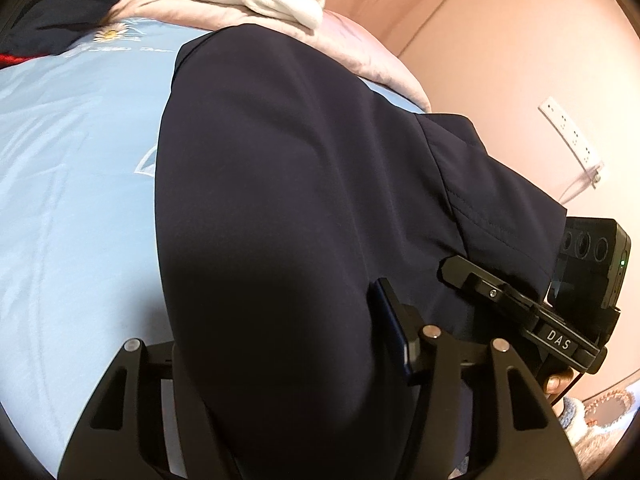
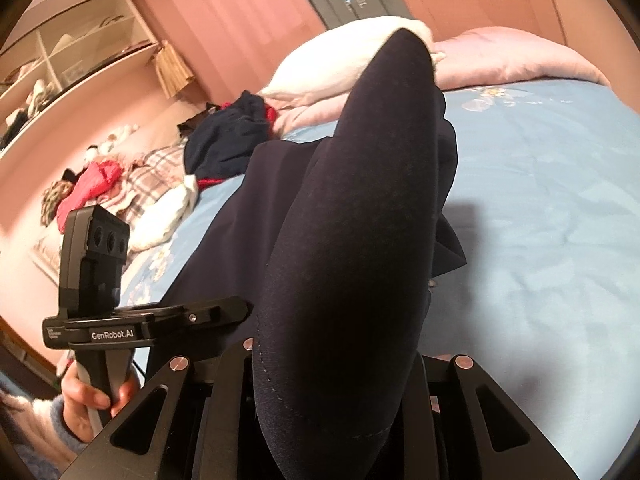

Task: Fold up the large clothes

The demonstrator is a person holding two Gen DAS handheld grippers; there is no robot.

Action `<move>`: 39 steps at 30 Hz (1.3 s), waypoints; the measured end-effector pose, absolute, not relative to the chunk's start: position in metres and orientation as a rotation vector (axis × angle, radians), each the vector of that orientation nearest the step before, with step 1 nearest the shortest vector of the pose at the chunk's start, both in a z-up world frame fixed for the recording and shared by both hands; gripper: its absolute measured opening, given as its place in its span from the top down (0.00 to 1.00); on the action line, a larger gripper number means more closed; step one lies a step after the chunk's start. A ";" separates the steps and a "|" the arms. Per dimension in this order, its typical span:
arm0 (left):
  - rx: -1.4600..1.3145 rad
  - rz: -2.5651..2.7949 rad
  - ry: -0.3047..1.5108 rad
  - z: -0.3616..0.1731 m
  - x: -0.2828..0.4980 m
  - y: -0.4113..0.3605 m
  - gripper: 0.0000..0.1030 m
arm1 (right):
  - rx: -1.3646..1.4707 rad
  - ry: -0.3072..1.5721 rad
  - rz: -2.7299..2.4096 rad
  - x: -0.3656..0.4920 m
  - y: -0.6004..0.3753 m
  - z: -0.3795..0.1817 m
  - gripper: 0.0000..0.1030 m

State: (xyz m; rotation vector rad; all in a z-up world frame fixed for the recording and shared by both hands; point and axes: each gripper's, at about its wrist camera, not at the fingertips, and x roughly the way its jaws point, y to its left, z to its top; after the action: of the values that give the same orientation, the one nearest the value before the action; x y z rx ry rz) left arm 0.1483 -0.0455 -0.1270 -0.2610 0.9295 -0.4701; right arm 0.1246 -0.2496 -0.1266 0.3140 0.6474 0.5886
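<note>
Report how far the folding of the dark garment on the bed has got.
Done: the navy garment is laid out on the blue bedspread. In hand: the left gripper and the right gripper each pinch an edge, and cloth drapes up over the right one, so a fold looks under way. Left: laying that fold flat and finishing. More clothes lie heaped near the pillows, unfolded.

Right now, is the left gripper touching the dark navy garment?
Touching. In the left wrist view the dark navy garment runs down between the left gripper's fingers and drapes over them, with no gap visible; the grip point itself is hidden by cloth.
</note>
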 end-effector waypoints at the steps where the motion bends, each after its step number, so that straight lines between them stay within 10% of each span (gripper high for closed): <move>1: -0.265 -0.463 0.923 -0.126 0.146 -0.040 0.44 | 0.311 0.646 0.595 0.126 -0.245 -0.125 0.75; 39: -0.283 -0.287 0.825 -0.114 0.204 0.069 0.44 | 0.205 0.617 0.757 0.201 -0.136 -0.105 0.75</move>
State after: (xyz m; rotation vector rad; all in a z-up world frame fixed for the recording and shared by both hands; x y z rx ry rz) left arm 0.2043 0.0687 -0.1139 -0.2832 0.8245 -0.2872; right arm 0.2012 -0.1365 -0.1050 0.2055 0.6174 0.7572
